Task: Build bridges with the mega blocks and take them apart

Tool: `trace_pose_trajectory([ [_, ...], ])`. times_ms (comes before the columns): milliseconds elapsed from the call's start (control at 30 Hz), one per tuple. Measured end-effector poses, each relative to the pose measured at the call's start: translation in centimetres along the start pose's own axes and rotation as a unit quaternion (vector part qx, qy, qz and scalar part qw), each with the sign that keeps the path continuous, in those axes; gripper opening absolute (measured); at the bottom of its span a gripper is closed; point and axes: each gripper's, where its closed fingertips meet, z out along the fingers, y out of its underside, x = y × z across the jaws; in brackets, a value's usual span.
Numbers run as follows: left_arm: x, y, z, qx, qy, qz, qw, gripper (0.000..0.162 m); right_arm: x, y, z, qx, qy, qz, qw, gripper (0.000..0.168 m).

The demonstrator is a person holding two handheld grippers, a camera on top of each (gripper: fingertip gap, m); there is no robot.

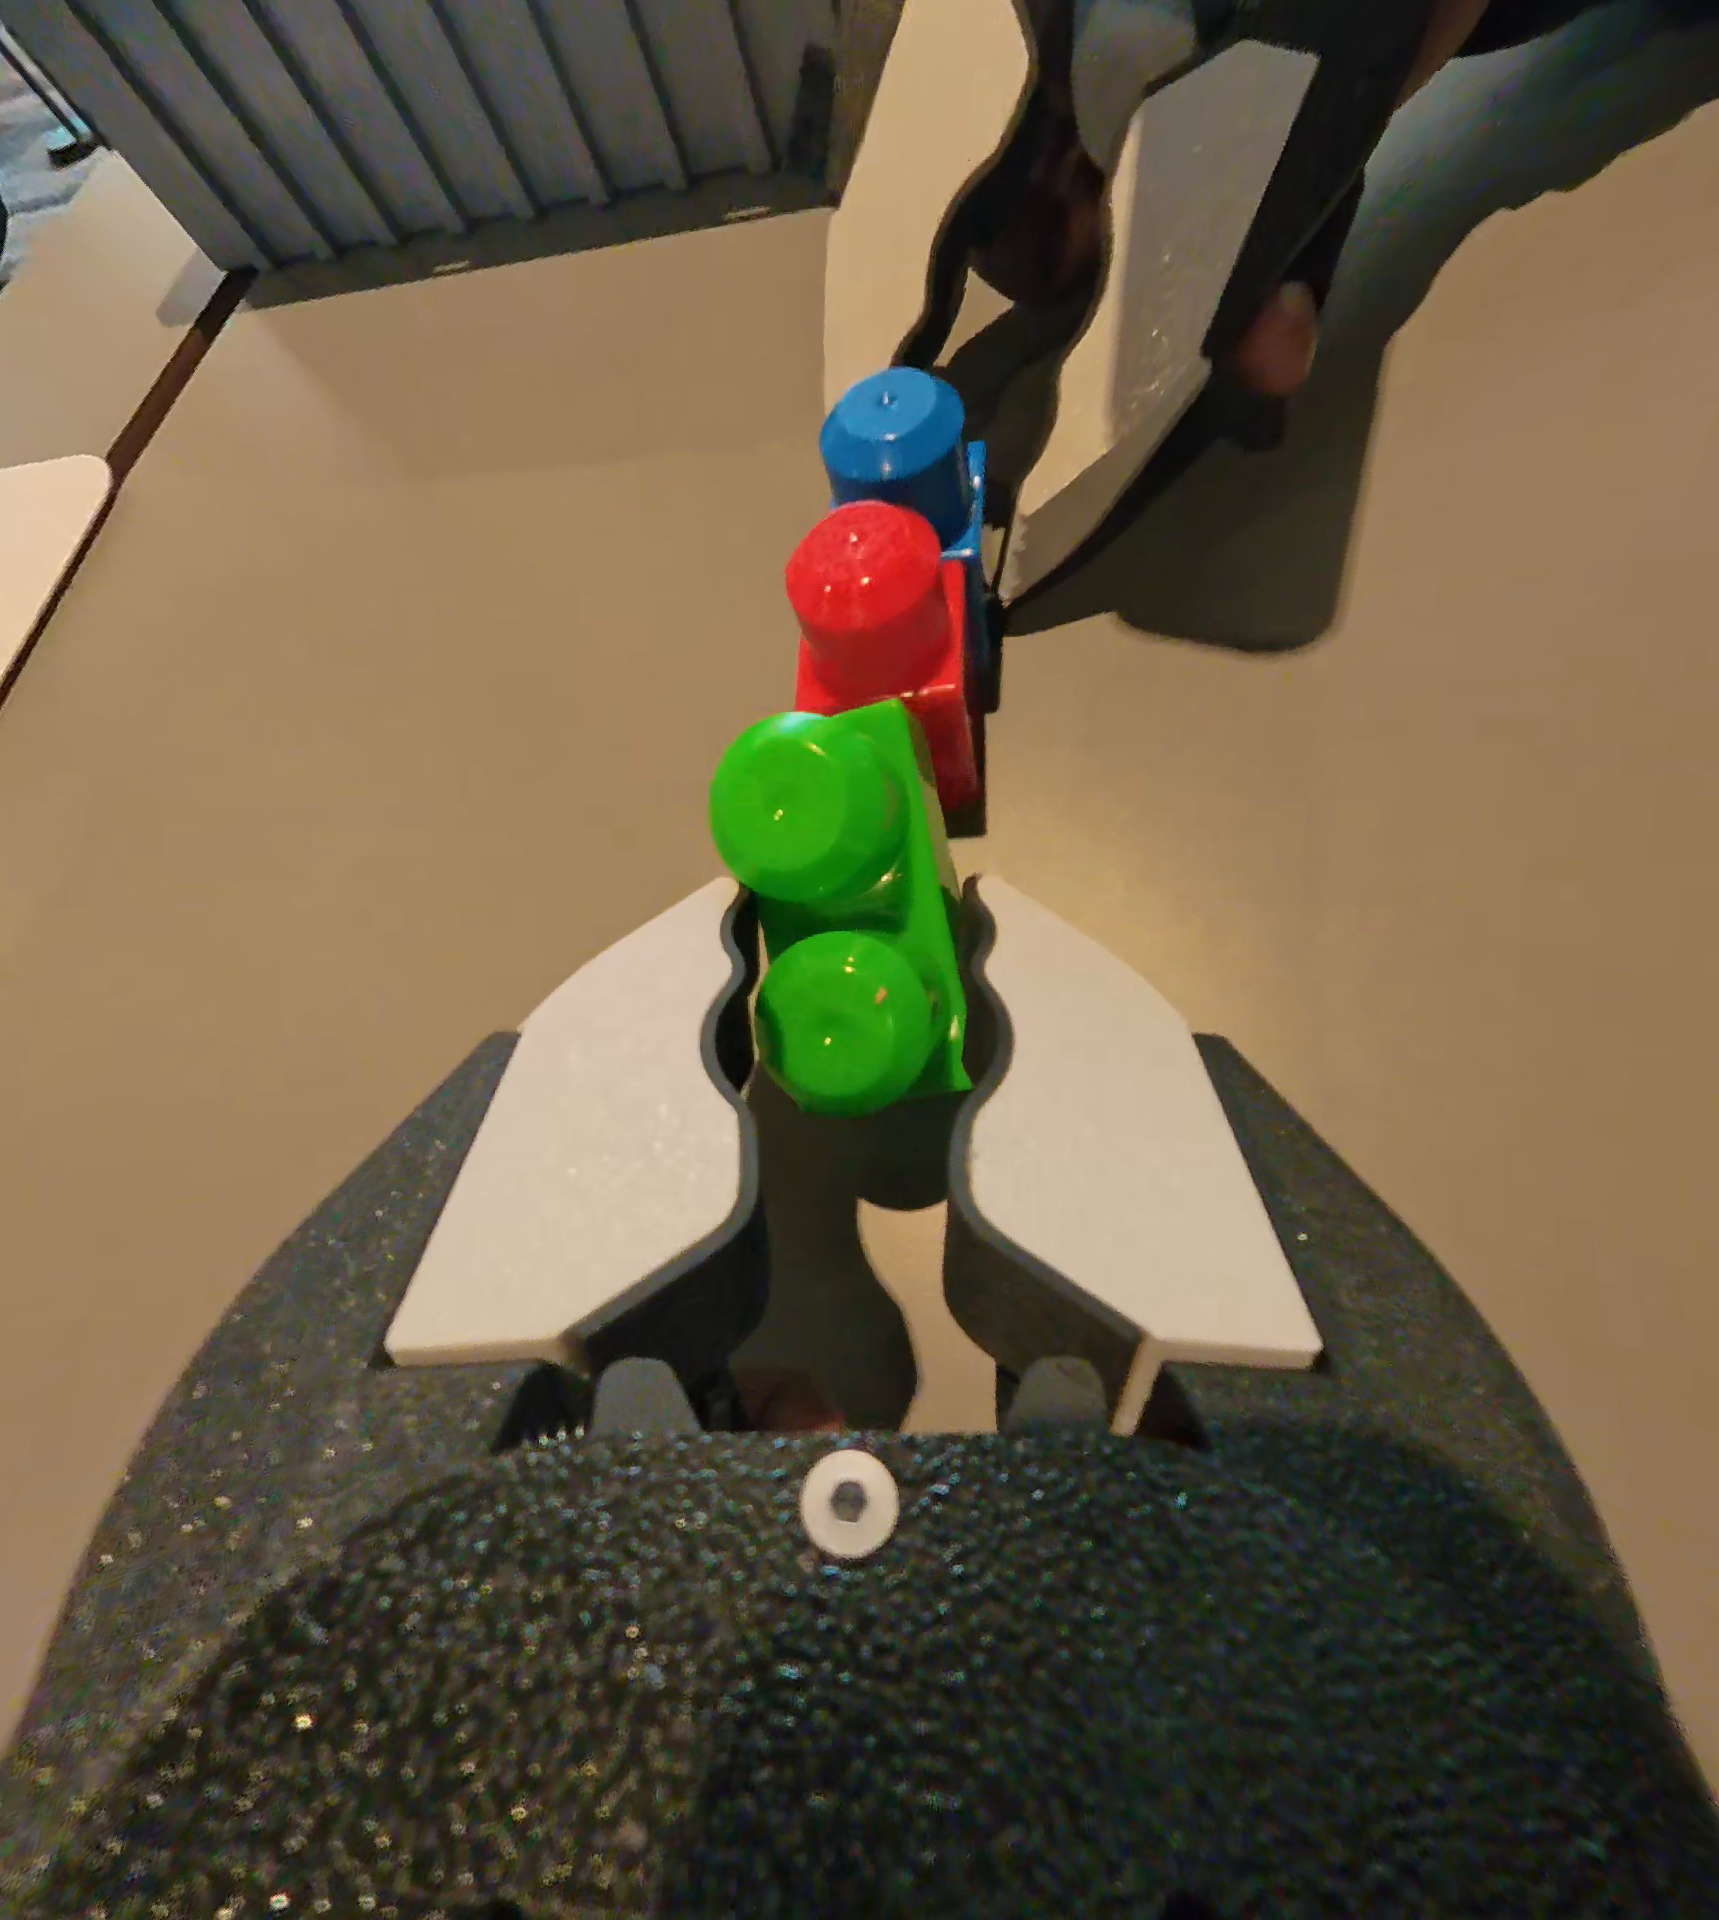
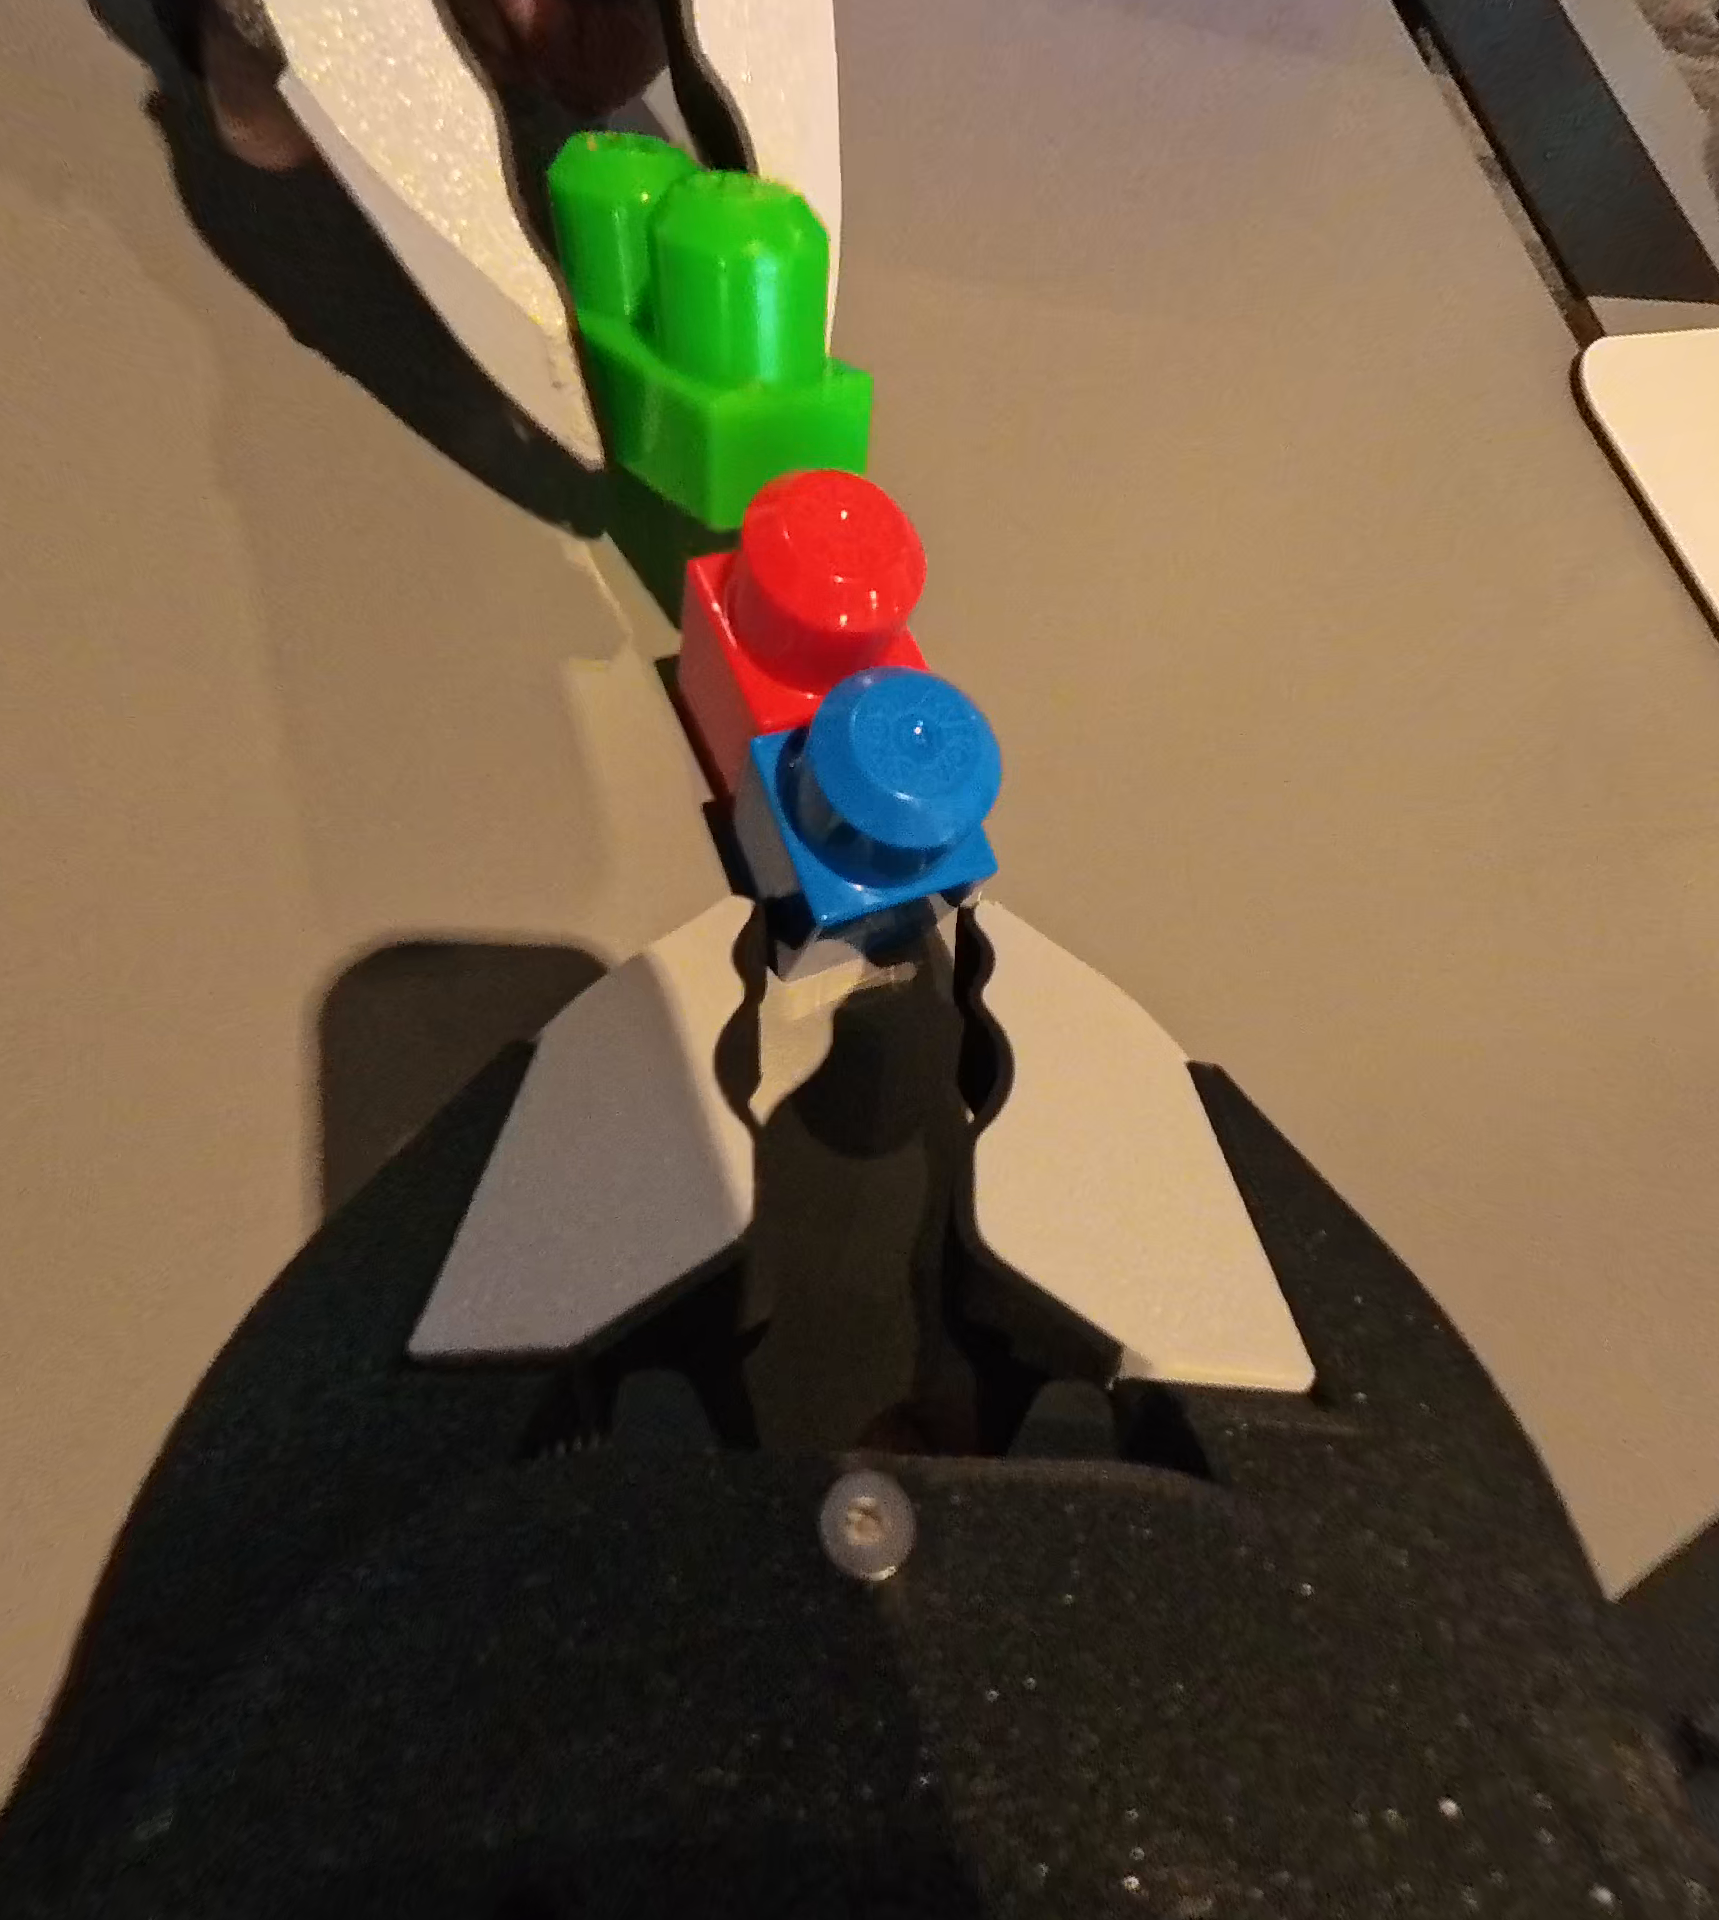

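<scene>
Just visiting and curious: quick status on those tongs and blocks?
Left tongs shut on green block. Right tongs at blue block, grip unclear. Red block between them. Table around them unobstructed.

Green two-stud block (image 1: 855, 935), red block (image 1: 881, 634) and blue block (image 1: 902, 447) form one row, seemingly joined.

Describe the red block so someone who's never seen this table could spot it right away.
On the beige table, three blocks sit in a short row between the two grippers. The red block is the middle one, with the green block on one side and the blue block on the other. It is the only red piece, with one round stud; the green has two.
</scene>
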Motion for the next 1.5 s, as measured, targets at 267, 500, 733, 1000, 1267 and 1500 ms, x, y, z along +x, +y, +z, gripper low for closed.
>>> trace_pose_trajectory([
  [267, -0.9, -2.6, -2.3, 0.059, -0.009, -0.005, 0.998, 0.036, -1.0, 0.4, -0.6, 0.002, -0.049, 0.002, 0.999, 0.054],
  [500, -1.3, -2.6, -1.3, 0.006, 0.018, 0.014, 1.000, 0.036, 0.5, 0.2, -0.7, 0.016, -0.024, 0.030, 0.999, 0.040],
  [733, 0.1, -0.4, -0.6, -0.032, 0.049, -0.004, 0.998, 0.036, 0.6, 0.1, -0.2, 0.004, 0.002, 0.014, 1.000, 0.035],
  [1000, 0.5, -0.3, 0.2, -0.037, 0.052, 0.002, 0.998, 0.036, -0.1, -0.3, 0.0, 0.008, -0.007, -0.001, 1.000, 0.035],
  [1267, 0.2, 0.2, 0.6, -0.038, 0.052, 0.002, 0.998, 0.036, -0.4, -0.3, -0.1, 0.008, -0.016, -0.002, 1.000, 0.037],
  [1500, -0.8, -0.3, -1.3, -0.022, 0.034, -0.004, 0.999, 0.036, 0.2, -0.6, -1.4, 0.019, -0.013, -0.001, 1.000, 0.039],
])
